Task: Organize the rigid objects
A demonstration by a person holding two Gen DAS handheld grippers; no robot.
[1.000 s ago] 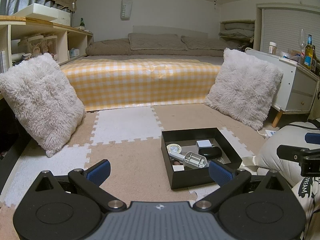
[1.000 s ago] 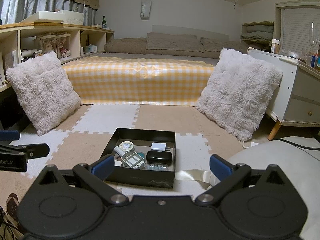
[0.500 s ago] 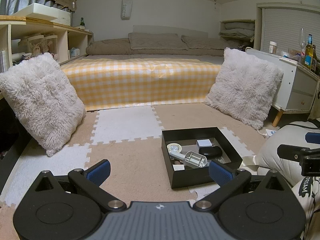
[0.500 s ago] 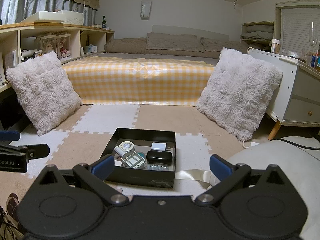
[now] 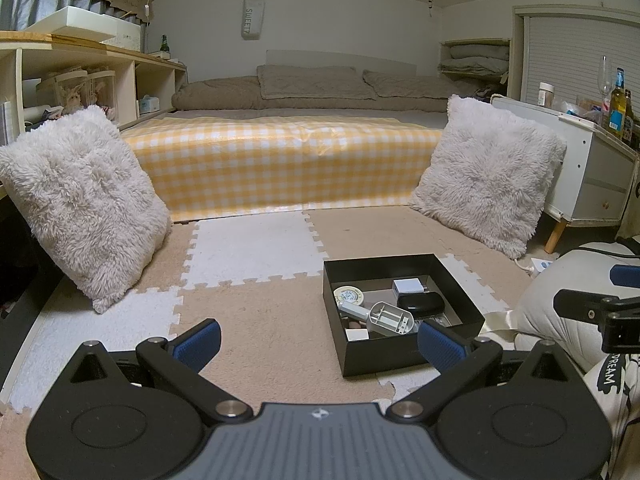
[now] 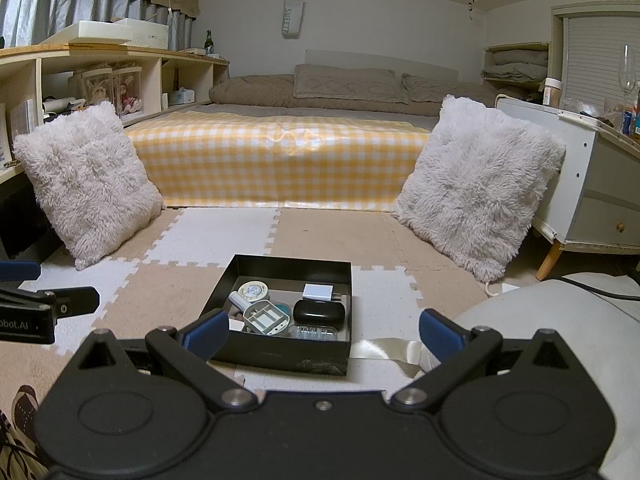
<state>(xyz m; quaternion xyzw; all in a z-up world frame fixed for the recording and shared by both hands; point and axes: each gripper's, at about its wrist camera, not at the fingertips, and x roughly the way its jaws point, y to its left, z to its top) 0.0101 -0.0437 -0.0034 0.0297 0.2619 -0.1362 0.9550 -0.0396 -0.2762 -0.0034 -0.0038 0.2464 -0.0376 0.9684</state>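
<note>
- Down on the foam floor mat (image 6: 328,236), a black box (image 6: 280,354) holds a round tin (image 6: 253,291), white charger (image 6: 318,291), black case (image 6: 319,312) and grey plastic tray (image 6: 266,317).
- Right gripper (image 6: 322,330) hangs spread wide, empty, just short of the box's near wall.
- Left gripper (image 5: 318,342) is likewise released; the box sits ahead, by its right finger.

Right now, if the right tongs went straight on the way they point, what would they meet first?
Most likely the black box on the floor mat: its near wall sits between the open right tongs, slightly left of centre. Depth is unclear, so they might pass over the wall and reach the grey plastic piece inside.
</note>
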